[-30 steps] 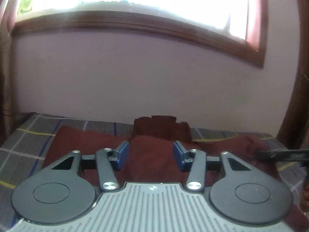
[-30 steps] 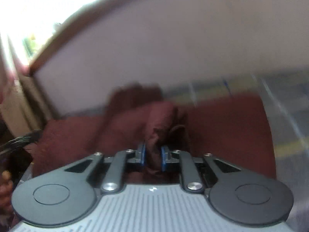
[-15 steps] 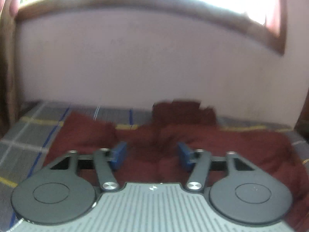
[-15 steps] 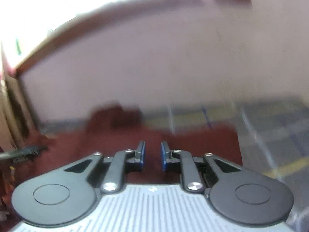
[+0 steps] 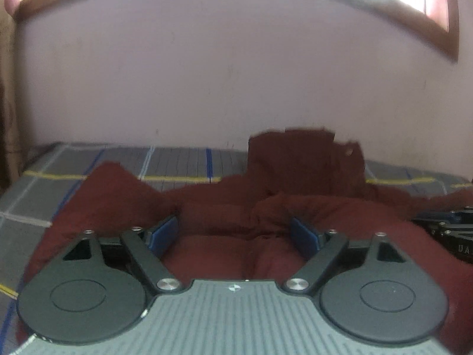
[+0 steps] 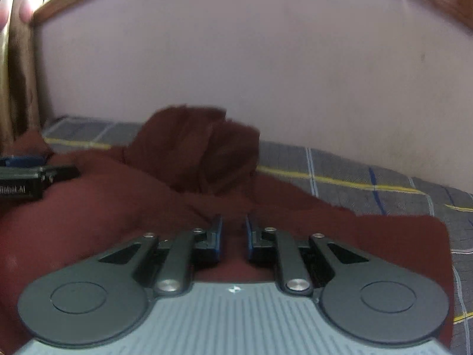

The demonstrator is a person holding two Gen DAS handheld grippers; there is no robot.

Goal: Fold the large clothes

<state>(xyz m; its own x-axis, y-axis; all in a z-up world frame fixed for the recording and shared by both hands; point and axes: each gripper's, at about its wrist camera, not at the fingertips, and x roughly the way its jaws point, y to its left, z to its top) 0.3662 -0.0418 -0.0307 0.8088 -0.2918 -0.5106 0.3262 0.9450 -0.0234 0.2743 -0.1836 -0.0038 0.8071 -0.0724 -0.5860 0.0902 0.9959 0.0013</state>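
Maroon garment (image 5: 236,251) lies released on the checked bedsheet (image 5: 177,162) beneath both tongs: the left gripper (image 5: 236,235) is opening wide, the right gripper (image 6: 233,236) nearly together, empty after letting go a fold, ready to regrasp.

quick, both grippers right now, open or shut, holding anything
left gripper: jaws wide and opening, nothing pinched, maroon garment lies below.
right gripper: shut to a narrow gap, no cloth seen clamped between its pads.

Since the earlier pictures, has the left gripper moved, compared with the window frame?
Yes. The left gripper tipped downward: the window frame has slid toward the view's top, and more maroon garment shows. Its jaws are opening, gripping nothing.
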